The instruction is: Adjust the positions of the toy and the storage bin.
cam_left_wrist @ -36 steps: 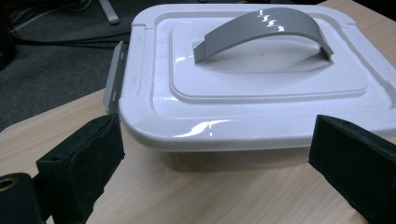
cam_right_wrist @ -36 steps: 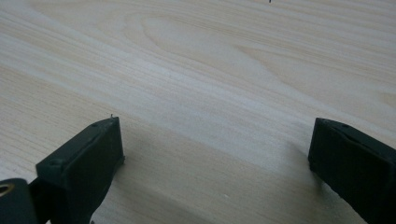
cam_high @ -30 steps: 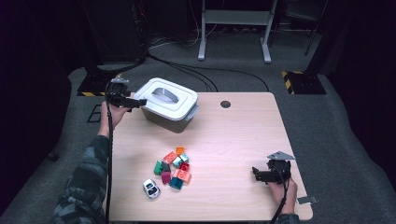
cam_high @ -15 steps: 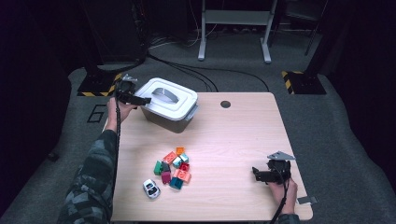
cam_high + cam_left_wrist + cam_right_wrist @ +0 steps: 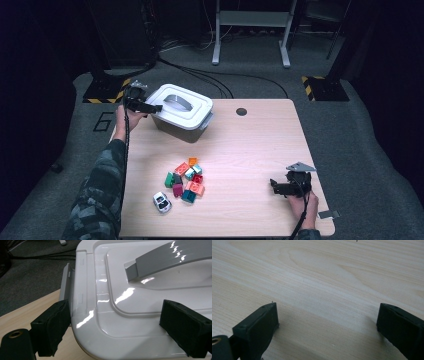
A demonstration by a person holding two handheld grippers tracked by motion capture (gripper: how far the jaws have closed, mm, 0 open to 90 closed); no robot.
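Note:
A white lidded box [image 5: 182, 112] with a grey handle [image 5: 177, 102] stands at the table's far left. My left gripper [image 5: 154, 107] reaches its near-left corner. In the left gripper view the lid [image 5: 105, 290] lies between the jaws of the left gripper [image 5: 115, 326], which have just been closing. One pad [image 5: 51, 327] sits beside the lid's rim below a grey latch [image 5: 65, 282], and the other pad [image 5: 185, 327] hovers over the lid top. No firm pinch shows. My right gripper [image 5: 274, 186] rests open near the front right, and in its own view the right gripper [image 5: 329, 327] has bare wood between its jaws.
Several coloured blocks [image 5: 186, 178] lie in a pile at the front middle of the wooden table [image 5: 250, 150], with a small toy car [image 5: 161, 201] beside them. A round cable hole [image 5: 241, 111] sits near the far edge. Dark floor, cables and a stand lie beyond.
My left gripper has moved right and slightly down onto the box's corner, so its jaws now straddle the lid. The right gripper has stayed in place.

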